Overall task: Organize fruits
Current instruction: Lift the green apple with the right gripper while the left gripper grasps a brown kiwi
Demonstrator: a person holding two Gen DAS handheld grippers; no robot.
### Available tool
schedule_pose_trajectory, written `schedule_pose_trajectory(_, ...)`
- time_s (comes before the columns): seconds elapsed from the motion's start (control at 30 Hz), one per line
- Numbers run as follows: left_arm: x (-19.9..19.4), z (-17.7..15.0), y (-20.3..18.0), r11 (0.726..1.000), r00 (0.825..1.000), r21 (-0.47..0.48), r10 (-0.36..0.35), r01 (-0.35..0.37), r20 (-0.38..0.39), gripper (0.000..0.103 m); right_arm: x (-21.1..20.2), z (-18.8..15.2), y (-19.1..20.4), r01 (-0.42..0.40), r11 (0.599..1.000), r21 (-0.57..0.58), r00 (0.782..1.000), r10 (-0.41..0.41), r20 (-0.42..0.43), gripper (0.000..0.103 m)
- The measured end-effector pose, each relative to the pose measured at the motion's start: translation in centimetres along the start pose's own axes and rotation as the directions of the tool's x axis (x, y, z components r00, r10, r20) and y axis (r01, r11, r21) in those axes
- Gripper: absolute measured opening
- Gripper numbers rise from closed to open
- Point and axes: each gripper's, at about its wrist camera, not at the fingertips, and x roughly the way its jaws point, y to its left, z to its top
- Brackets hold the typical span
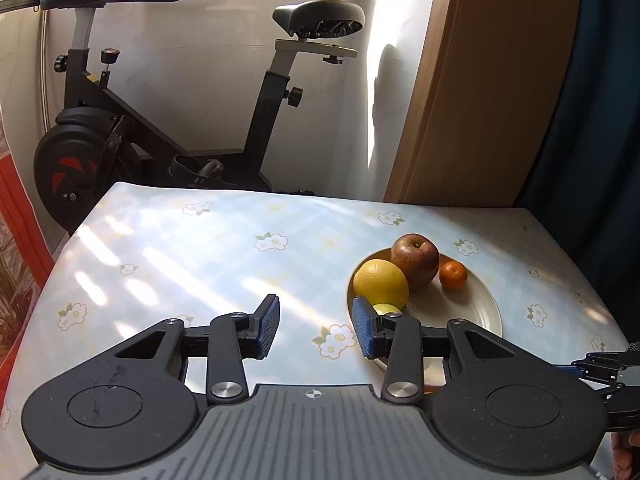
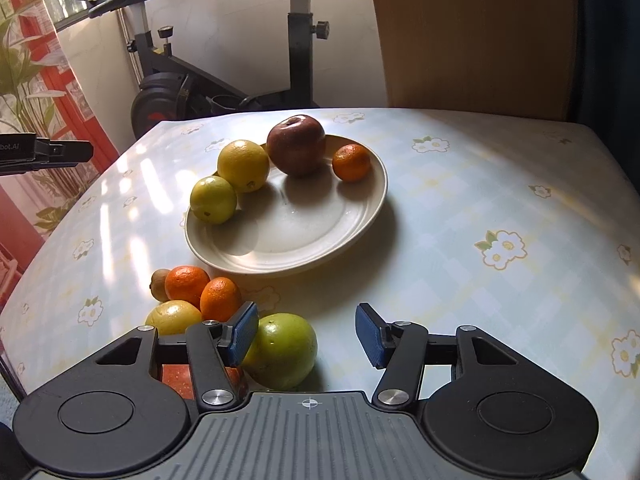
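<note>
L wrist: my left gripper (image 1: pixel 316 330) has jaws apart, nothing between, over the floral-checked tablecloth (image 1: pixel 200 248). Round cream ceramic plate (image 1: pixel 486 304) sits to its right w/ dark red apple (image 1: pixel 415 260), big yellow citrus (image 1: pixel 380 282), small orange mandarin (image 1: pixel 453 275).

R wrist: my right gripper (image 2: pixel 308 334) is part open, empty (left pad just beside the round green apple (image 2: pixel 286 354), contact unclear). More oranges (image 2: pixel 202 290) loose near the plate.

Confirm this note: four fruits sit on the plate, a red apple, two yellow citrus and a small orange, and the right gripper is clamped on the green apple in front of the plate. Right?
Not quite. The right gripper is open: the green apple lies between its fingers, unclamped, as the right wrist view shows. The plate does hold four fruits: red apple, two yellow citrus and small orange.
</note>
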Motion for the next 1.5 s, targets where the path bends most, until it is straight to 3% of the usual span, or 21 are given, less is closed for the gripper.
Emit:
schedule_pose_trajectory(0.63,0.6,-2.3,0.0,0.999,0.996,-0.001,-0.052,0.052,-0.073,0.042,1.3,-0.9,-1.4,-0.121,0.971,0.208,0.989,0.136,-0.058,0.042)
schedule_pose_trajectory(0.83,1.5,-3.2,-0.1,0.995,0.989,-0.011,-0.099,0.098,-0.114,0.042,1.1,-0.8,-1.0,-0.081,0.984,0.156,0.995,0.089,-0.045,0.041)
schedule_pose_trajectory(1.0,3.2,-4.8,-0.3,0.98,0.958,-0.047,-0.198,0.192,-0.207,0.041,0.8,-0.4,-0.6,-0.004,0.996,0.085,1.0,0.006,-0.028,0.041)
schedule_pose_trajectory(1.27,5.5,-6.8,-1.8,0.973,0.936,0.033,-0.211,0.23,-0.283,0.04,0.7,-0.4,-1.1,0.012,0.997,0.077,1.0,-0.01,-0.017,0.041)
schedule_pose_trajectory(1.37,6.1,-7.2,-2.2,0.972,0.939,0.088,-0.185,0.218,-0.29,0.04,0.7,-0.4,-1.1,0.011,0.997,0.078,1.0,-0.009,-0.016,0.041)
schedule_pose_trajectory(1.5,6.3,-7.1,-2.4,0.962,0.932,0.102,-0.214,0.253,-0.293,0.039,0.7,-0.4,-1.1,0.011,0.997,0.078,1.0,-0.009,-0.016,0.041)
